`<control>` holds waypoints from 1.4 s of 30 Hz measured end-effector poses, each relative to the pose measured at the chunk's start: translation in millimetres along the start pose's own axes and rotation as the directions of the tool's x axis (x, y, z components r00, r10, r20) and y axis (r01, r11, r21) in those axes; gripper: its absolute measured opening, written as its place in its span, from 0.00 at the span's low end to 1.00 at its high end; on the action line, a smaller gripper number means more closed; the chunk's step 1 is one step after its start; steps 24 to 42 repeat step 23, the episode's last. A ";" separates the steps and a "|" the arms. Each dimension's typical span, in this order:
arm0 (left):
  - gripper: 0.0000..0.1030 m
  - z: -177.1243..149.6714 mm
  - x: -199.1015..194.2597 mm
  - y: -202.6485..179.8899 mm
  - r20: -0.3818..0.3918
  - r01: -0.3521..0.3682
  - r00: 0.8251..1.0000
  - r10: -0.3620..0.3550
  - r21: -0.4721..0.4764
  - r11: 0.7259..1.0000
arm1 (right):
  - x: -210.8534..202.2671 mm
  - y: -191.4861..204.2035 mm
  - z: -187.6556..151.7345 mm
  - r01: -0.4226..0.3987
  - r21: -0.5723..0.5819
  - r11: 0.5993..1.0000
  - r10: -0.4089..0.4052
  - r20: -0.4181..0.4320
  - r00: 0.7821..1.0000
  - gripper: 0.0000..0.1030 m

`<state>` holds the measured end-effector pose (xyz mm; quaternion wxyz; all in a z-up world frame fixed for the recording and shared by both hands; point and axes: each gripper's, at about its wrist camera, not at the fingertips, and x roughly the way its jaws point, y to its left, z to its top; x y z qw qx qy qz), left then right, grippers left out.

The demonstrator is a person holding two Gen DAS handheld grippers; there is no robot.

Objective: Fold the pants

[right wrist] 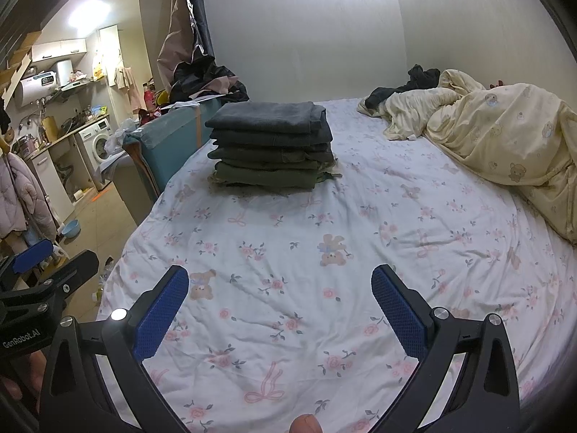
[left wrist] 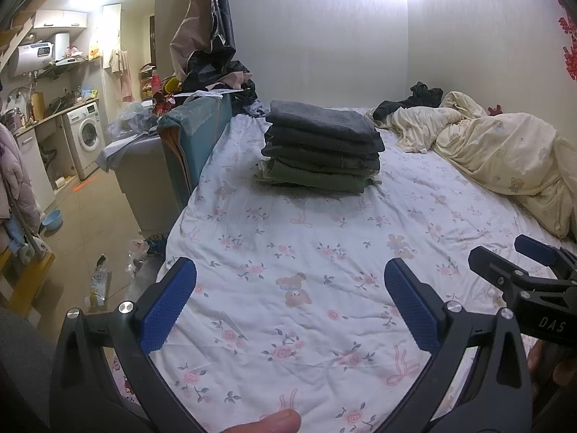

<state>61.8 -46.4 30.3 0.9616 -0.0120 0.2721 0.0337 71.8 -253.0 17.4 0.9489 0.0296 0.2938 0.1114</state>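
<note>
Folded pants (left wrist: 321,148) stacked on bed (left wrist: 324,324), dark garment, perhaps pants (right wrist: 414,83), by quilt (right wrist: 505,137)

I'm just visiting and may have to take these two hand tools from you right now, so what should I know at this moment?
Left gripper: open, empty, above the floral sheet.
Right gripper: open, empty, beside it.
Stack of folded pants: on the bed's far left side, neat.
Done: those pairs are folded and piled.
Left: a dark crumpled garment lies by the cream quilt; it may be the next pair, though I cannot tell that it is pants.
</note>
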 end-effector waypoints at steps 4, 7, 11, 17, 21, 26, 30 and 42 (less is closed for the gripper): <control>0.99 -1.9 0.7 0.9 0.000 -0.001 1.000 0.001 -0.003 1.000 | 0.2 -0.3 0.6 0.000 -0.001 1.000 0.000 -0.001 1.000 1.00; 0.99 -1.8 0.5 1.4 -0.001 0.000 1.000 0.000 0.000 1.000 | 0.0 0.2 0.6 0.000 0.000 1.000 0.000 -0.001 1.000 1.00; 0.99 -1.3 0.3 1.3 0.000 0.000 1.000 0.000 -0.001 1.000 | -0.3 0.6 0.7 0.001 -0.001 1.000 -0.001 -0.001 1.000 1.00; 0.99 -6.0 3.2 4.1 -0.011 -0.009 1.000 0.008 -0.005 1.000 | -0.7 1.0 -0.7 0.001 0.006 1.000 0.000 -0.004 1.000 1.00; 1.00 -7.6 4.0 8.0 -0.016 -0.003 1.000 0.003 -0.019 1.000 | -0.9 1.3 -1.4 0.001 0.005 1.000 -0.001 -0.003 1.000 1.00; 1.00 -7.1 4.0 8.7 -0.018 -0.001 1.000 0.001 -0.021 1.000 | -0.9 1.3 -1.7 0.001 0.004 1.000 -0.001 -0.003 1.000 1.00; 1.00 -7.1 4.0 8.7 -0.018 -0.001 1.000 0.001 -0.021 1.000 | -0.9 1.3 -1.7 0.001 0.004 1.000 -0.001 -0.003 1.000 1.00; 1.00 -7.1 4.0 8.7 -0.018 -0.001 1.000 0.001 -0.021 1.000 | -0.9 1.3 -1.7 0.001 0.004 1.000 -0.001 -0.003 1.000 1.00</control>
